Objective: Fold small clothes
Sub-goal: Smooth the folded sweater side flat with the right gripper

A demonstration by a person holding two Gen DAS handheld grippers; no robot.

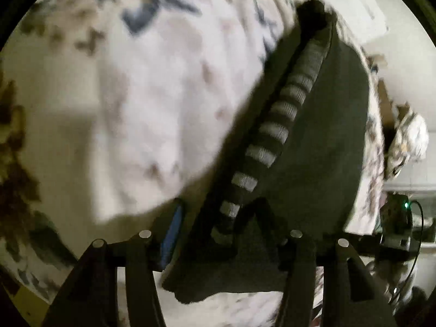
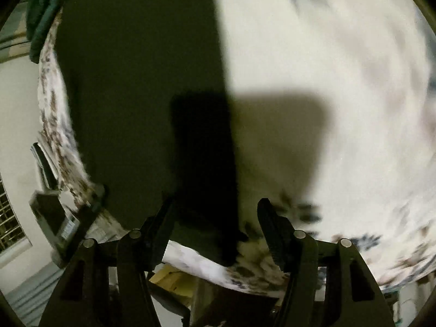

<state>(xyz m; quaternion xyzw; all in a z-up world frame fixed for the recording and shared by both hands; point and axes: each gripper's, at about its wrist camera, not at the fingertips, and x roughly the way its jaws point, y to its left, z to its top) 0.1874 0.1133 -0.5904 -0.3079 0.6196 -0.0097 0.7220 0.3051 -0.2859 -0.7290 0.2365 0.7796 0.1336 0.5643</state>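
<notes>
Both grippers—left (image 1: 218, 218) and right (image 2: 215, 218)—stand with jaws apart and pressing on nothing over the dark garment (image 1: 313, 150), which lies flat on the patterned bedsheet (image 1: 136, 95), seemingly poised for another fold.

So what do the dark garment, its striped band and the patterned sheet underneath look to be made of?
Dark garment: soft matte woven or knit cloth, probably cotton; it lies limp with no shine. Striped band: ribbed knit, with fine ridges visible across the grey stripes. Patterned sheet: thin printed fabric, matte; blur hides its weave.
</notes>
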